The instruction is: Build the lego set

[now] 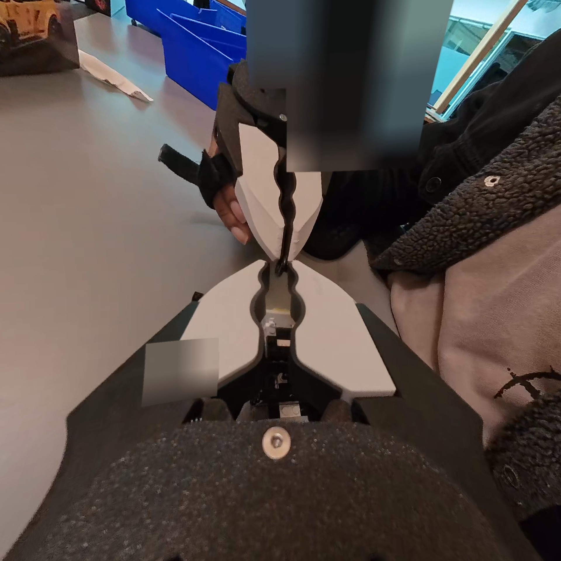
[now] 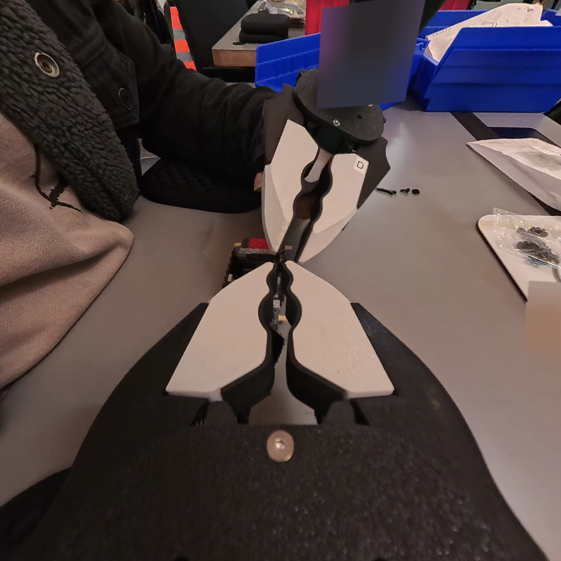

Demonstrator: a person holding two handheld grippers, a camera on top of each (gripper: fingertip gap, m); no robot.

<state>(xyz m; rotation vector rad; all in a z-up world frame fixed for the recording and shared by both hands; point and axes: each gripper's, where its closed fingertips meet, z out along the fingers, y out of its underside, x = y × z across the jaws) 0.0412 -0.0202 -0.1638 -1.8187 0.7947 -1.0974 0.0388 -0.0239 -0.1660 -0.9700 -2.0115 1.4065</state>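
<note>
Lego build (image 1: 274,337), a partly finished block of black, grey and a little yellow brick, sits between the white fingers of the left gripper (image 1: 277,267), whose tips are drawn nearly together around it above the grey table (image 1: 91,212). From the right wrist view the same build (image 2: 243,261) shows black and grey with a red brick on top, resting on the table (image 2: 394,273) just under both sets of tips. The right gripper (image 2: 279,264) has its fingers pressed almost closed on a small black piece (image 1: 280,267), which pokes out at the tips and meets the left gripper's tips. A bare thumb and finger (image 1: 233,212) rest against the right gripper's white finger. Farther right lies a plastic bag of small black parts (image 2: 534,246) on a white card, loose black pins (image 2: 397,191) beyond, then paper sheets (image 2: 522,164). Blue storage bins (image 2: 485,69) stand at the far edge, and a box picturing a yellow car (image 1: 30,33) sits far left
</note>
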